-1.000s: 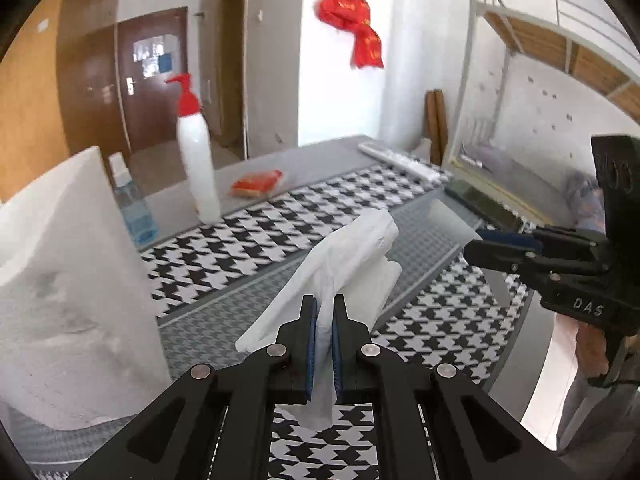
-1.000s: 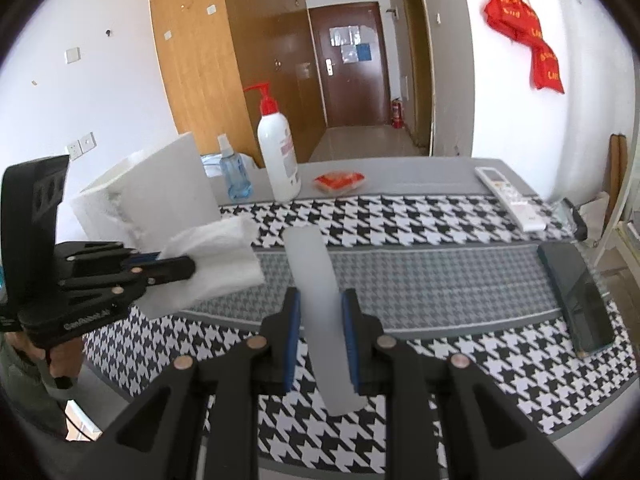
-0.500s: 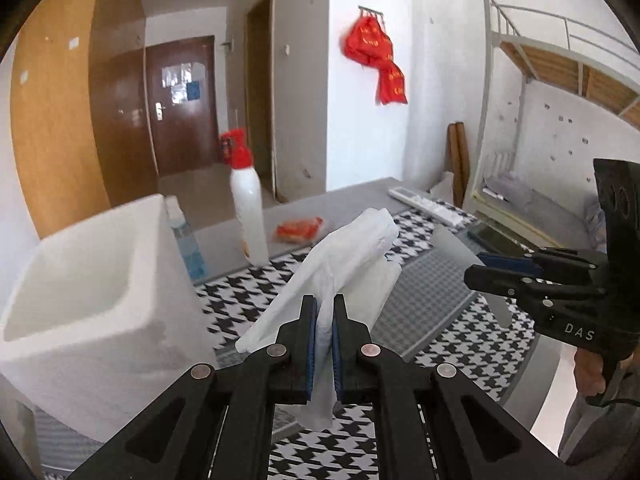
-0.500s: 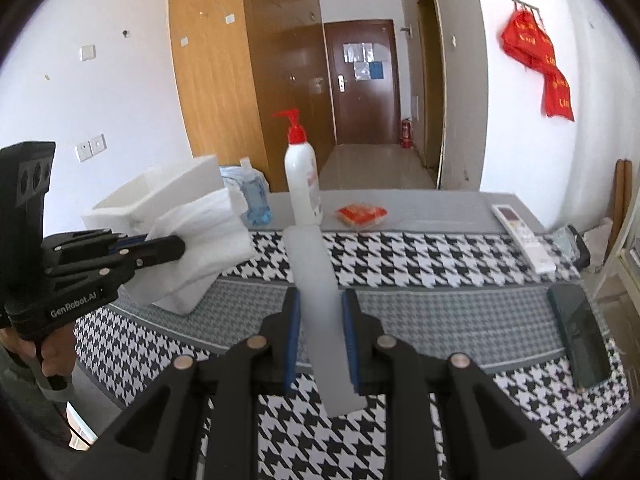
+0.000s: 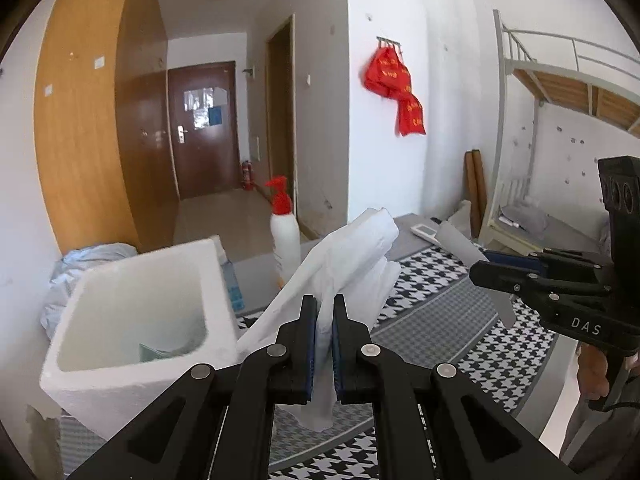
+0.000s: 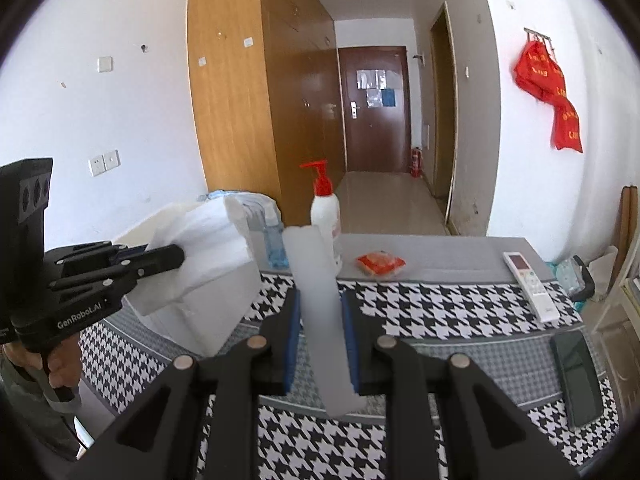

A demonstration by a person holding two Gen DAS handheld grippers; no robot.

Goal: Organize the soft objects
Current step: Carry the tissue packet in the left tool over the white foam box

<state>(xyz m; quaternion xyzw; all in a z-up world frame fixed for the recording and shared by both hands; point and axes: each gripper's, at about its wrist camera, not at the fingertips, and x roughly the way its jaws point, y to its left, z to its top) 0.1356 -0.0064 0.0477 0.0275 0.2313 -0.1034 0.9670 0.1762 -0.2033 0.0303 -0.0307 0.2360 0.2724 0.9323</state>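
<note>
My left gripper (image 5: 325, 312) is shut on a crumpled white cloth (image 5: 348, 256), which sticks up and forward above the table. In the right wrist view that same cloth (image 6: 200, 256) hangs in front of the white foam box (image 6: 224, 320). My right gripper (image 6: 320, 312) is shut on a pale translucent strip (image 6: 320, 304) that stands upright between its blue pads. The foam box (image 5: 132, 328) sits open-topped at the table's left end, just left of my left gripper. The right gripper (image 5: 480, 270) shows at the right in the left wrist view, holding the strip (image 5: 460, 246).
A houndstooth cloth (image 6: 432, 304) covers the table. Behind stand a red-capped pump bottle (image 6: 325, 212) and a small blue bottle (image 6: 274, 246). An orange packet (image 6: 380, 262), a white remote (image 6: 528, 284) and a dark phone (image 6: 576, 376) lie to the right. A bunk bed (image 5: 560, 100) stands far right.
Both grippers have risen with their loads. The foam box's open top has come into the left wrist view, and the table sits lower in both views.
</note>
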